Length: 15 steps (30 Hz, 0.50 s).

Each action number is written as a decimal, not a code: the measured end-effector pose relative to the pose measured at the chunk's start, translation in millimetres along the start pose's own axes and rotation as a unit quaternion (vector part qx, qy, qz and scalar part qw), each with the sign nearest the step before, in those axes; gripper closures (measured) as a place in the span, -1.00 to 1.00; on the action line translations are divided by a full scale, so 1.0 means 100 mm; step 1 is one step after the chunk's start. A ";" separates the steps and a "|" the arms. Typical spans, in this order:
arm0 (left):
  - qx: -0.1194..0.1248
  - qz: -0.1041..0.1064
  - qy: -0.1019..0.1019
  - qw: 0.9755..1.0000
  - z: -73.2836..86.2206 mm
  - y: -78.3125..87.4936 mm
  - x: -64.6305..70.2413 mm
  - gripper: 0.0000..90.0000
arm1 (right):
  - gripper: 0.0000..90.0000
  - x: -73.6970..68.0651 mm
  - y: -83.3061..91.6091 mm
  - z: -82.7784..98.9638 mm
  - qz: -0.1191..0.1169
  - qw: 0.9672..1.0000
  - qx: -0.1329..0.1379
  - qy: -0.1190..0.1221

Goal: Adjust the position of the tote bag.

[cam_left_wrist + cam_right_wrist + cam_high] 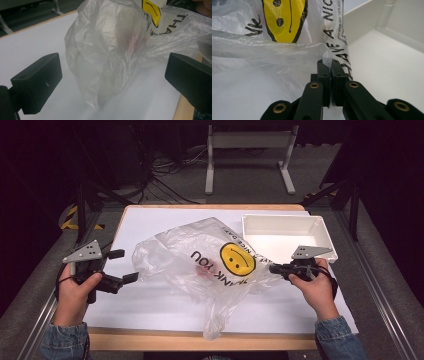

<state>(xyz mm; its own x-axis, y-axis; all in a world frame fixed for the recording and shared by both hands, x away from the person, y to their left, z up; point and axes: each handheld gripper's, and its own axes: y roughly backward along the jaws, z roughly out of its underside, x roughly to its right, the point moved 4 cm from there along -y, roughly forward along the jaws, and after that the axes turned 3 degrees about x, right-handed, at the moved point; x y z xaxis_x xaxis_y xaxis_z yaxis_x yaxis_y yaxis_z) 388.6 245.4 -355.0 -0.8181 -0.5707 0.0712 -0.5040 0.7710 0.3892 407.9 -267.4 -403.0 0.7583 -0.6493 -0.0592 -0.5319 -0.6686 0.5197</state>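
A clear plastic bag (pixel 200 260) with a yellow smiley face and black lettering lies crumpled across the middle of the white table top. My right gripper (pixel 274 268) is shut on the bag's right edge; in the right gripper view a fold of the bag (pixel 287 50) is pinched between its closed jaws at my right gripper (pixel 328 61). My left gripper (pixel 127 266) stands open just left of the bag's left end, apart from it. In the left gripper view the bag (pixel 105 50) bulges ahead between the wide-apart jaws, with something pinkish showing faintly inside.
A white rectangular tray (pixel 320 227) stands at the back right of the table (pixel 150 310), just behind my right hand. The tray's wall (pixel 362 22) is close to my right gripper. Beyond the table stand a white frame and cables on the floor.
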 end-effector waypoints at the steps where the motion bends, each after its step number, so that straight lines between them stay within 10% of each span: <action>1: 0.004 -0.005 -0.003 1.000 -0.02 -0.03 0.01 -0.96 | 0.94 0.00 0.00 0.00 0.000 1.000 0.001 -0.001; 15: 0.011 -0.034 -0.004 0.999 -0.02 -0.51 -0.18 -0.94 | 0.92 -0.04 0.01 0.05 0.000 1.000 0.004 -0.006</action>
<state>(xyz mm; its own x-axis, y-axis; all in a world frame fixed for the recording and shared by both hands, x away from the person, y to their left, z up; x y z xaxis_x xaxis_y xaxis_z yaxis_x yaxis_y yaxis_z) 430.0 215.9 -374.5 -0.7837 -0.6200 0.0375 -0.5649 0.7366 0.3719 402.1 -267.1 -405.9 0.7541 -0.6531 -0.0695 -0.5347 -0.6719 0.5125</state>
